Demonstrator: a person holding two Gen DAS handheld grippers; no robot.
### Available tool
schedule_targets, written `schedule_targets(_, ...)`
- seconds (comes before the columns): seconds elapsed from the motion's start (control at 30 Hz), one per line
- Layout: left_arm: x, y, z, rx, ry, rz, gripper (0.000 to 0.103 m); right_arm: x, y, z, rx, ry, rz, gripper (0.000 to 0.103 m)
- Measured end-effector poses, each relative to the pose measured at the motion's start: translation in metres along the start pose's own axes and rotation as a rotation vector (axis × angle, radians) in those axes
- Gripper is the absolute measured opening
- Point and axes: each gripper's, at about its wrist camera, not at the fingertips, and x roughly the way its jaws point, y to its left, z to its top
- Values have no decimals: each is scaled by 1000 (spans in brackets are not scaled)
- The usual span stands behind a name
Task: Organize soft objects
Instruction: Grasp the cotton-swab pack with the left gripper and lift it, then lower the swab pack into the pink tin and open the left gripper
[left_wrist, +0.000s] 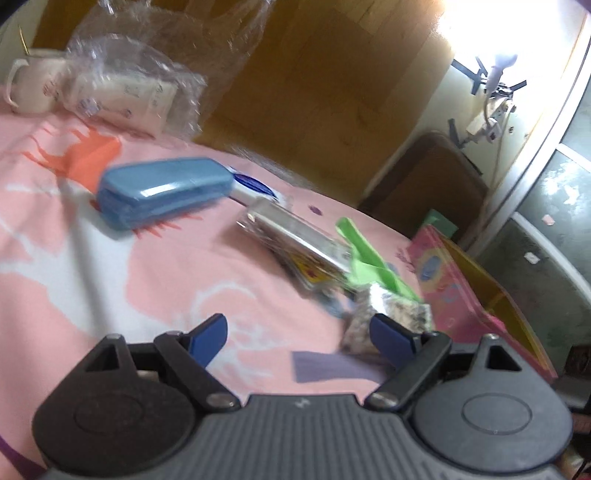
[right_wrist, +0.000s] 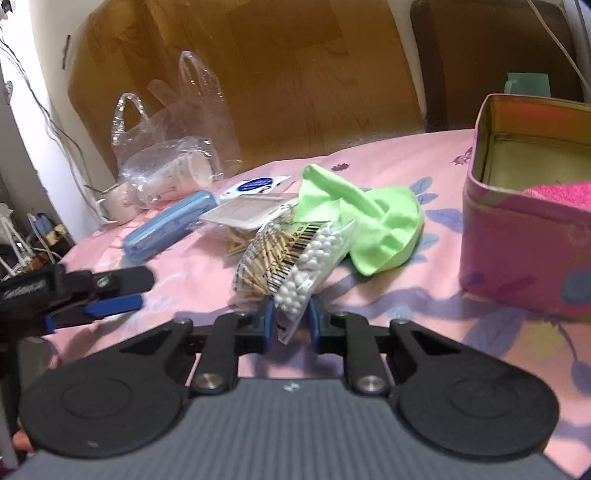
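Right wrist view: a clear plastic packet of cotton swabs (right_wrist: 291, 266), barcode-labelled, is pinched at its lower end between the blue pads of the right gripper (right_wrist: 290, 321), whose jaws stand nearly closed on it. The packet's long axis runs from the pads up and away, tilting slightly left; white rounded swab tips fill its right half, pale wooden sticks its left. Just behind it lies a crumpled bright green cloth (right_wrist: 373, 218), soft and folded, touching the packet's far end. To the right stands a pink rectangular tin (right_wrist: 517, 258) with a metallic interior, holding a pink towel (right_wrist: 561, 194) at its near edge. Left of the cloth lie a flat white plastic tray (right_wrist: 243, 212), a blue oblong case (right_wrist: 166, 229), and a crinkled transparent bag (right_wrist: 173, 162), all on a pink printed bedsheet (right_wrist: 406, 306). The left gripper (left_wrist: 297, 338) is above the sheet with its jaws wide apart, gripping nothing; a cream mug (left_wrist: 31, 86) stands far left.
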Motion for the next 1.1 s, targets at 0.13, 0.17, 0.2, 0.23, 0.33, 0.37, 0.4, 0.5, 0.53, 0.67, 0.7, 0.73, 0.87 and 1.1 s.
schedule_targets(0.13,5,-14,-3,2,62,-111,91,-21,2,-11,38,7,75,21)
schedule_targets(0.17,8,-20,-5,16,82,-136,91,-28,3,-16,42,6,81,22)
schedule_targets(0.2,11,-29,-9,36,111,-162,91,-34,4,-21,45,5,81,22)
schedule_targets(0.23,14,-35,-11,51,132,-175,91,-40,3,-27,50,7,81,21)
schedule_targets(0.33,26,-54,-25,87,204,-186,83,-54,1,-42,60,3,80,22)
schedule_targets(0.37,26,-60,-30,109,194,-179,73,-58,1,-46,55,-3,73,22)
schedule_targets(0.4,28,-67,-34,132,215,-189,61,-61,2,-49,46,-11,68,22)
schedule_targets(0.5,32,-77,-38,124,235,-195,56,-63,2,-52,36,-19,59,22)
schedule_targets(0.53,32,-80,-36,122,232,-205,56,-63,2,-53,29,-26,50,22)
schedule_targets(0.67,33,-108,-17,146,200,-272,55,-76,-8,-46,23,-108,48,21)
schedule_targets(0.7,36,-118,-11,171,190,-286,55,-82,-10,-42,11,-141,36,21)
schedule_targets(0.73,39,-131,-7,197,178,-298,55,-87,-13,-37,-3,-172,21,21)
schedule_targets(0.87,65,-185,6,287,152,-364,55,-106,-29,-19,-43,-294,-84,22)
schedule_targets(1.1,132,-278,-2,350,220,-449,55,-133,-88,1,23,-411,-270,22)
